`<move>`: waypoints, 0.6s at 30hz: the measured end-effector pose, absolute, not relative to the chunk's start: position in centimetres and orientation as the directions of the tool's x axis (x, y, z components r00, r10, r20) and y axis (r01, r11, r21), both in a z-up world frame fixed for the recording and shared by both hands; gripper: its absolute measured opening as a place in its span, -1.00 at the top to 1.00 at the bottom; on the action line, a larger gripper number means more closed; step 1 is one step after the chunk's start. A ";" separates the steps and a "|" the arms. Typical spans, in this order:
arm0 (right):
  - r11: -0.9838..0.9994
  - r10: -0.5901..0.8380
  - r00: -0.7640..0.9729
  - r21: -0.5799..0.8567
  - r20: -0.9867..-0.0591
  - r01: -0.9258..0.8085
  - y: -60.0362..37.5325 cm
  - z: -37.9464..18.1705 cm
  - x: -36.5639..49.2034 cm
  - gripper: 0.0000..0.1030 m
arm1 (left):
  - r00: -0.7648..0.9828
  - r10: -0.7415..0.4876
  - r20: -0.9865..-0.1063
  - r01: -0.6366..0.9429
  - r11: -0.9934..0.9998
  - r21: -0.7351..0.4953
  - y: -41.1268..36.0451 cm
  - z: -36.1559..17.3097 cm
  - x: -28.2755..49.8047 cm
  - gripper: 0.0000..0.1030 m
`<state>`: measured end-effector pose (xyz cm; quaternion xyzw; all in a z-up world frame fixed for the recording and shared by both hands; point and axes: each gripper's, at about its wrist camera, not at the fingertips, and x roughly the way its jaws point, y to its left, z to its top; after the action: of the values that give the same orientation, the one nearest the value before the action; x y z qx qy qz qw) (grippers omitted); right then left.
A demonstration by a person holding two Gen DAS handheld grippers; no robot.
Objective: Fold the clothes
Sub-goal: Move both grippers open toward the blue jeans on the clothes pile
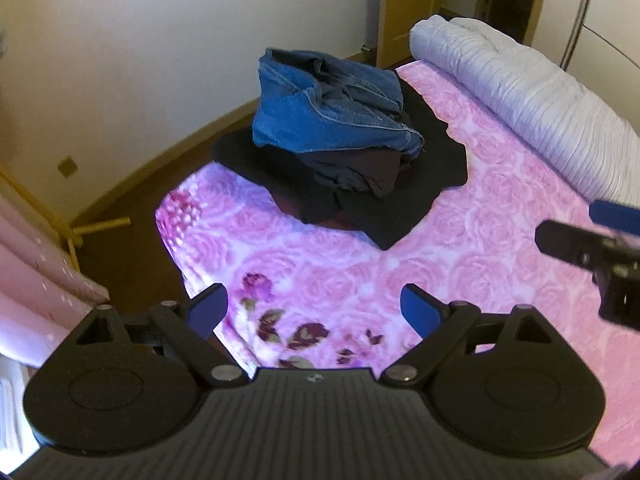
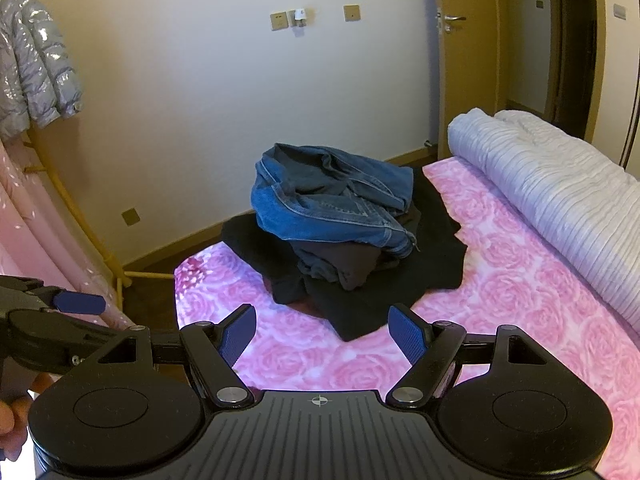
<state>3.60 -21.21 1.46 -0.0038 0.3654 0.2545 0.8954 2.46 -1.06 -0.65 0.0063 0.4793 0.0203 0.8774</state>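
Left gripper (image 1: pixel 314 310) hovered above the pink rose-patterned bedspread (image 1: pixel 460 280), jaws spread wide, nothing between the blue pads (image 1: pixel 418 310). Right gripper (image 2: pixel 322 334) hung likewise over the same bedspread (image 2: pixel 520 300), jaws spread apart and empty. Well ahead of both, near the far corner of the bed, lay a heap of clothes: a crumpled blue denim garment (image 1: pixel 328 108) (image 2: pixel 324 204) on top of bunched dark grey fabric (image 1: pixel 360 172) (image 2: pixel 344 264), all resting on a spread black garment (image 1: pixel 400 208) (image 2: pixel 360 308). Along the right edge, a rolled pale ribbed quilt (image 1: pixel 520 92) (image 2: pixel 560 184). At left in the right wrist view, a silver puffer jacket (image 2: pixel 32 64) hung.
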 end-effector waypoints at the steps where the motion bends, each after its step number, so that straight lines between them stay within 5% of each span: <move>1: 0.871 0.453 0.604 0.180 -0.656 -0.457 -21.3 1.5 3.7 -0.48 | 0.541 0.033 -0.840 -0.032 0.999 0.018 -1.0 -0.6 2.5 -0.77; 18: 0.870 0.457 0.601 0.187 -0.656 -0.456 -21.6 1.4 4.1 -0.48 | 0.541 0.009 -0.841 -0.028 1.000 -0.007 -1.5 -0.6 2.9 -0.77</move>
<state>4.08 -21.59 1.39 0.0001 0.3664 0.2551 0.8948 2.90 -1.48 -0.60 -0.0098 0.4791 0.0106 0.8776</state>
